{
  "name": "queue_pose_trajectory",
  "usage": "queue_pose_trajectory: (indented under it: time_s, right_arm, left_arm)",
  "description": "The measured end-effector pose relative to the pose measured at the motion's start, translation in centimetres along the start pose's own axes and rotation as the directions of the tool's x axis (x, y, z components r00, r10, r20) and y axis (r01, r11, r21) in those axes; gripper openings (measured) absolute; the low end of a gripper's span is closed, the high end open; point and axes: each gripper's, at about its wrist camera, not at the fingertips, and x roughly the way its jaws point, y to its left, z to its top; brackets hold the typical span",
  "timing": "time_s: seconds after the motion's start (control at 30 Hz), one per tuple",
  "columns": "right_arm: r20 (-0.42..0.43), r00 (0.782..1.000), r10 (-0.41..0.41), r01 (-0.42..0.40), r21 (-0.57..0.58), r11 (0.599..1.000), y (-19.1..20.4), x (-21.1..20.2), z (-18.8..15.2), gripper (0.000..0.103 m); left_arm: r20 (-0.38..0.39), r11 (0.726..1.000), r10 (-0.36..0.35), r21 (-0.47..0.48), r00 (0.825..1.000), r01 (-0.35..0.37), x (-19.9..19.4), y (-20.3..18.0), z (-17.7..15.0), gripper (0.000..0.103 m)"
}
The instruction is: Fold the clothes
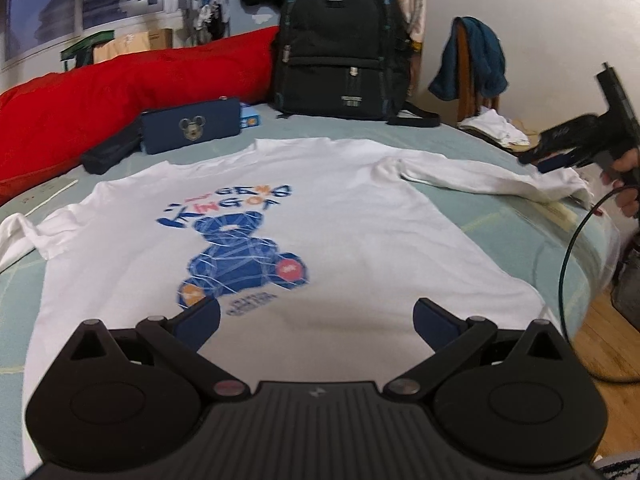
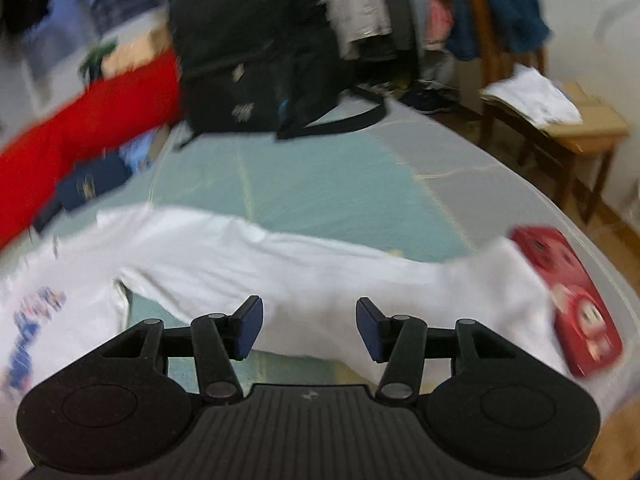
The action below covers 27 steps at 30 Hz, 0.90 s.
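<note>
A white long-sleeved shirt (image 1: 304, 216) lies spread flat, print side up, across the middle of the bed (image 1: 516, 236), its hem toward the near edge and its collar toward the far side. One sleeve (image 2: 320, 276) stretches out straight toward the bed's right edge, its cuff ending just beside a red case (image 2: 568, 296) that sits at that edge. The other sleeve bunches at the bed's left side.

The left gripper (image 1: 316, 320) hovers over the shirt's hem with its jaws spread wide and nothing between them. The right gripper (image 2: 310, 328) is above the outstretched sleeve, jaws parted and clear of the cloth; nothing is held. From the left wrist view it shows near the right edge of the bed, in a person's hand (image 1: 624, 176), with a cable hanging down beside the mattress.

Bare bedsheet lies open between the sleeve and the far end of the bed, and a strip is free along the right edge below the sleeve. The far end is crowded: a black backpack (image 1: 340, 36) stands upright there, its strap trailing onto the sheet. Along the left edge runs a red pillow (image 1: 120, 84), with a dark blue pouch (image 1: 192, 124) and a black case (image 1: 108, 152) just beside it, close to the shirt's shoulder. Off the right edge stands a wooden chair (image 2: 560, 128) draped with blue cloth and carrying white fabric.
</note>
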Motion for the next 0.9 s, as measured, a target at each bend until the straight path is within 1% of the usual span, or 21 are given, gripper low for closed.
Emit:
queue_pose_trajectory:
  time_s: [0.07,0.1,0.13,0.2,0.27,0.3,0.43,0.57,0.63,0.7,0.73,0.77,0.8,0.83,0.87,0.9]
  right_arm:
    - [0.016,0.999,0.039,-0.04,0.091,0.995,-2.3,-1.6,-0.9,0.066]
    - [0.025,0.998,0.058,-0.061,0.133,0.989,-3.4,-2.3,-1.4,0.072]
    - [0.033,0.996,0.081,-0.086,0.167,0.982,-4.4,-2.8,-2.2,0.075]
    - [0.046,0.992,0.12,-0.128,0.233,0.964,-6.1,-2.9,-4.1,0.086]
    - [0.067,0.988,0.142,-0.156,0.286,0.945,-7.4,-2.5,-5.7,0.086]
    - [0.09,0.984,0.154,-0.175,0.313,0.933,-8.2,-2.0,-6.5,0.086]
    - [0.205,0.957,0.205,-0.276,0.427,0.861,-11.3,-0.1,-7.4,0.086]
    - [0.316,0.929,0.192,-0.339,0.522,0.783,-14.1,0.7,-6.8,0.086]
    - [0.359,0.92,0.157,-0.349,0.566,0.747,-15.6,0.7,-6.6,0.086]
    - [0.4,0.906,0.139,-0.373,0.598,0.71,-16.9,0.8,-6.7,0.085]
    - [0.406,0.905,0.128,-0.373,0.608,0.701,-17.2,0.8,-6.6,0.084]
    - [0.408,0.905,0.117,-0.367,0.614,0.699,-17.3,0.8,-6.6,0.072]
    - [0.395,0.913,0.104,-0.343,0.603,0.72,-17.1,0.8,-6.3,0.052]
    - [0.378,0.922,0.089,-0.313,0.589,0.745,-16.8,0.8,-6.1,0.037]
    - [0.347,0.936,0.064,-0.262,0.56,0.786,-16.2,0.8,-5.6,0.018]
    - [0.321,0.946,0.035,-0.209,0.527,0.824,-15.5,0.8,-5.0,0.018]
  left_arm:
    - [-0.001,1.0,-0.016,0.01,1.0,0.016,-0.2,-0.8,-0.2,0.102]
    - [0.0,1.0,-0.024,0.018,1.0,0.024,-0.4,-1.3,-0.4,0.102]
    - [0.003,0.999,-0.031,0.026,1.0,0.031,-0.7,-1.8,-0.5,0.102]
    - [0.006,0.998,-0.044,0.047,0.999,0.044,-1.2,-2.6,-0.8,0.102]
    - [0.011,0.997,-0.046,0.062,0.999,0.046,-1.8,-3.2,-1.2,0.102]
    - [0.011,0.997,-0.043,0.066,0.999,0.043,-2.1,-3.4,-1.3,0.102]
    - [0.023,0.997,-0.022,0.072,1.0,0.02,-3.2,-3.8,-1.5,0.102]
    - [0.033,0.998,-0.006,0.065,0.999,0.004,-3.6,-4.2,-1.2,0.102]
    - [0.032,0.997,-0.003,0.074,0.999,0.0,-3.6,-4.5,-1.1,0.102]
    - [0.024,0.996,-0.005,0.087,1.0,0.003,-3.4,-4.8,-1.0,0.102]
    - [0.018,0.996,-0.006,0.092,1.0,0.004,-3.2,-5.0,-1.0,0.102]
    - [0.012,0.995,-0.007,0.097,1.0,0.006,-3.0,-5.2,-1.0,0.102]
    - [0.007,0.995,-0.007,0.101,1.0,0.006,-2.8,-5.4,-1.0,0.102]
    - [0.003,0.994,-0.009,0.105,1.0,0.008,-2.6,-5.6,-0.9,0.102]
    - [0.0,0.994,-0.01,0.109,1.0,0.01,-2.4,-5.7,-0.9,0.102]
    - [-0.005,0.994,-0.011,0.113,1.0,0.012,-2.3,-5.9,-0.9,0.102]
